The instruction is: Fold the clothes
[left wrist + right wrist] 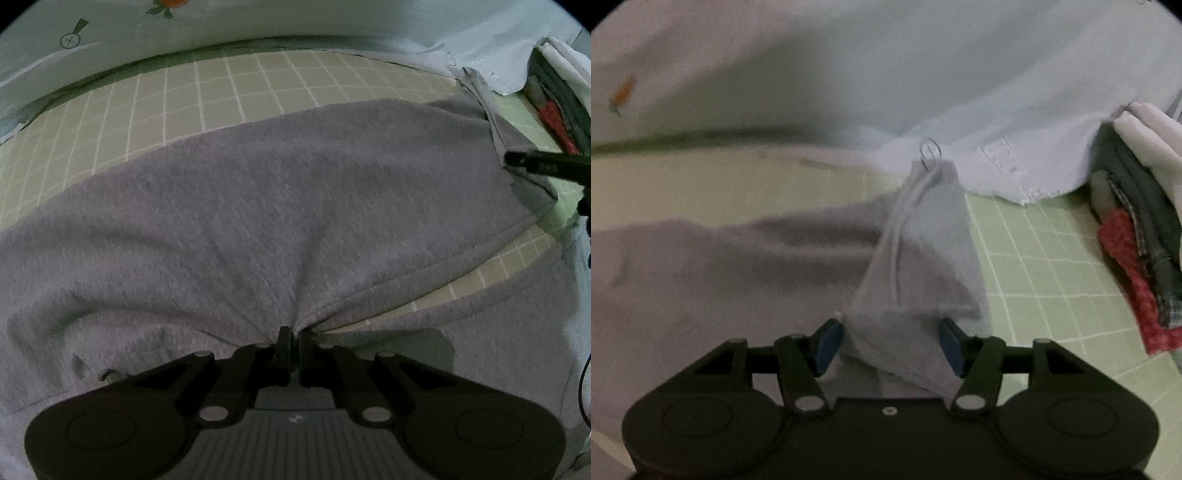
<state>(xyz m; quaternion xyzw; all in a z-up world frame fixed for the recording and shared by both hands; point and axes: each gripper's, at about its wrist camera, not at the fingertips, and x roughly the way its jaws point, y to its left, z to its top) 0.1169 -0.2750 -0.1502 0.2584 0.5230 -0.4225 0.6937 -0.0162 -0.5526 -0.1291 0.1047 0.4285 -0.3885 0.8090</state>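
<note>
Two claws work a grey garment (258, 206) on a green grid mat (155, 99). Left claw (293, 338) pinches its hem; right claw (892, 339) stands half open, cloth loose between its blue pads (829, 343).

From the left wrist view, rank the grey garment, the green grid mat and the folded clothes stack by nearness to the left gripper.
1. The grey garment, pinched in the left gripper.
2. The green grid mat, under and beyond the garment.
3. The folded clothes stack, far upper right.
</note>
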